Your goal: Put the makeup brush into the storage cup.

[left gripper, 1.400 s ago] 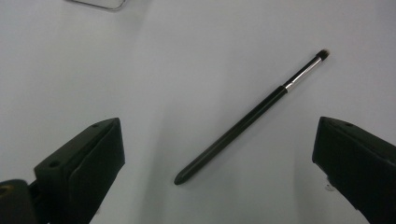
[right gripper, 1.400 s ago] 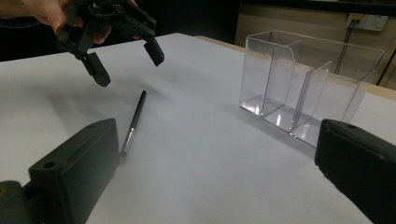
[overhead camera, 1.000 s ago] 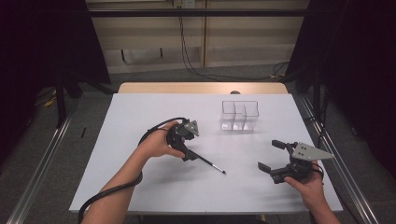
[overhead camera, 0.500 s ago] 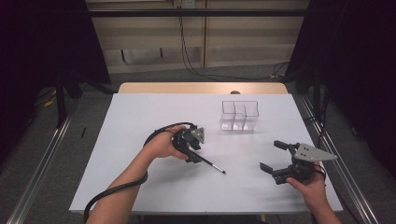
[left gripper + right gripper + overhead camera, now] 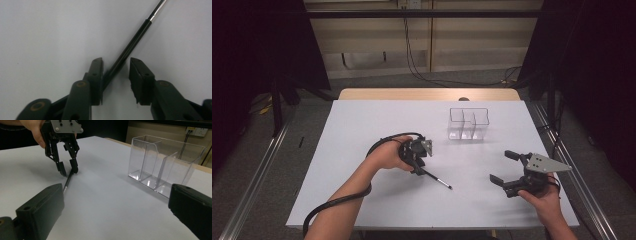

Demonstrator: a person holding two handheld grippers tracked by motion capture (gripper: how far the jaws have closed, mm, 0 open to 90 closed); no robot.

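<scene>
Item: slim black pen-like tool [image 5: 436, 178] with a silver metal tip, lying flat on the white table [image 5: 362, 125], near its middle, black end toward the left gripper and silver end pointing toward the person's right; in the left gripper view the black shaft [image 5: 127, 51] runs slantwise up from between the jaws, resting against the inner face of the left-hand jaw and clear of the right-hand one, the silver section at the top edge. Left gripper [image 5: 417, 167]: held in the left hand [image 5: 389, 154], pointed down at the table, jaws partly parted and set either side of the tool's black end, not closed on it; seen from the right gripper view as a black claw [image 5: 68, 171] with a grey plate on top, tips at the table surface astride the tool [image 5: 67, 182]; cable trailing back along the forearm. Right gripper [image 5: 504, 167]: held in the right hand [image 5: 544, 200] near the table's right front, jaws spread wide, holding nothing, well apart from the tool. Clear plastic organiser [image 5: 468, 124] with three compartments, upright, toward the far right of the table, apart from both grippers; also at right in the right gripper view [image 5: 165, 165].
</scene>
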